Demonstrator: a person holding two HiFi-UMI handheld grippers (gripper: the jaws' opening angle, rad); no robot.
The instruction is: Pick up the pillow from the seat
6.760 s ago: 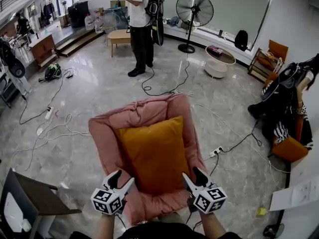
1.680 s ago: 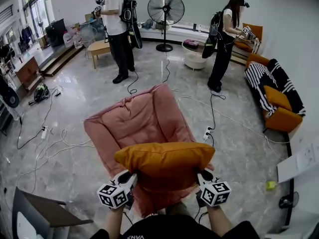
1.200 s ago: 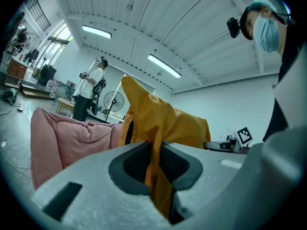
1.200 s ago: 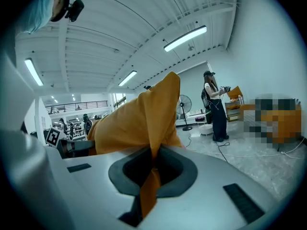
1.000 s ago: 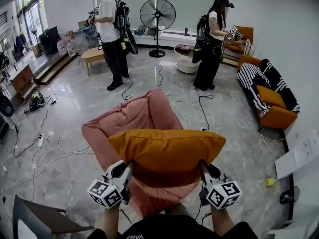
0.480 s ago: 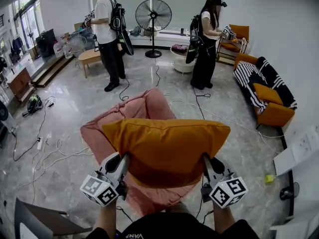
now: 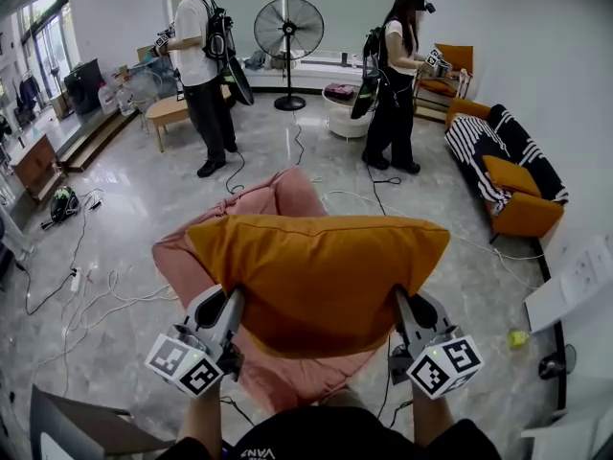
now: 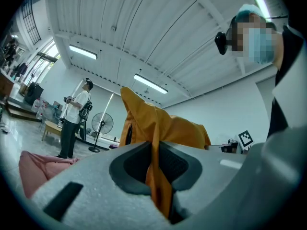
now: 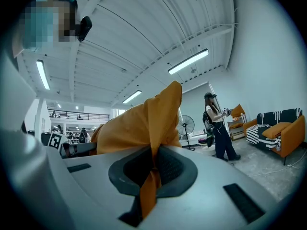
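Observation:
The orange pillow hangs in the air above the pink seat, held up by its two near corners. My left gripper is shut on the pillow's left corner; in the left gripper view the orange cloth is pinched between its jaws. My right gripper is shut on the right corner, and the right gripper view shows the orange fabric clamped between its jaws. The pillow hides most of the seat's cushion from the head view.
Two people stand beyond the seat, one at the back left and one at the back right. A floor fan stands between them. An orange sofa is on the right. Cables trail over the floor.
Both grippers have lifted the pillow higher and toward me, off the pink seat. My head view has tilted up a little, and the person at the back right has shifted slightly.

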